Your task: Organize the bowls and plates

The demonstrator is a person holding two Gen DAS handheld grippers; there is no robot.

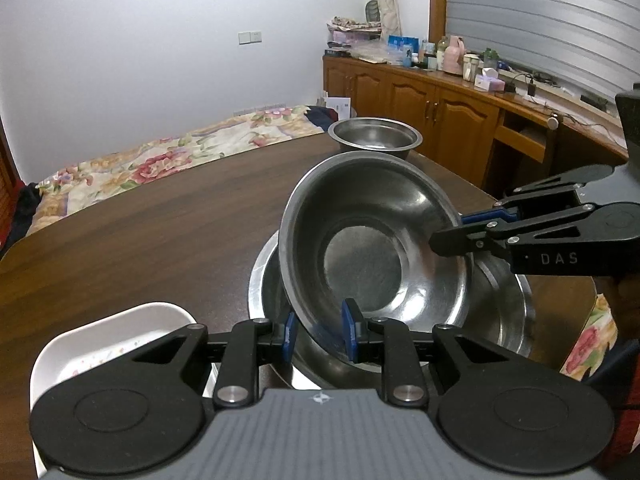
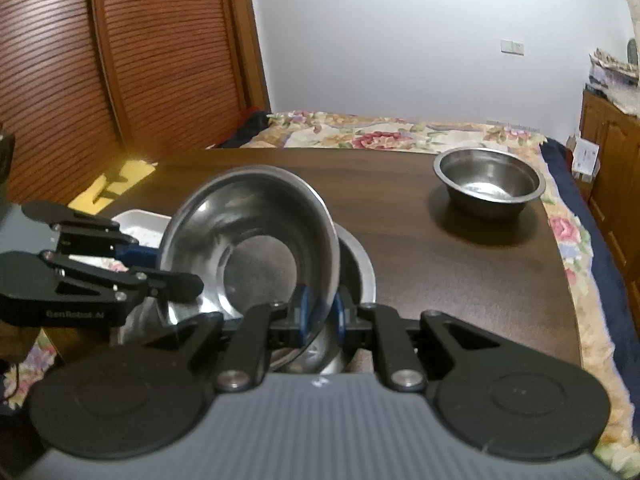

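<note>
A steel bowl (image 1: pixel 372 240) is held tilted above a larger steel bowl (image 1: pixel 504 312) on the dark wooden table (image 1: pixel 160 232). My left gripper (image 1: pixel 319 330) is shut on the tilted bowl's near rim. My right gripper (image 1: pixel 456 226) is shut on its right rim. In the right wrist view the tilted bowl (image 2: pixel 256 240) is clamped between my right gripper's blue pads (image 2: pixel 319 316), and the left gripper (image 2: pixel 168 268) holds its left rim. The larger bowl (image 2: pixel 360 272) lies beneath. A third steel bowl (image 1: pixel 375 136) (image 2: pixel 490 184) stands alone at the table's far side.
A white rectangular dish (image 1: pixel 104 344) (image 2: pixel 140 222) lies on the table left of the bowls. A floral-covered bed (image 1: pixel 160 160) lies beyond the table. Wooden cabinets (image 1: pixel 420 100) with clutter line the right wall. A louvred wooden door (image 2: pixel 120 60) stands at left.
</note>
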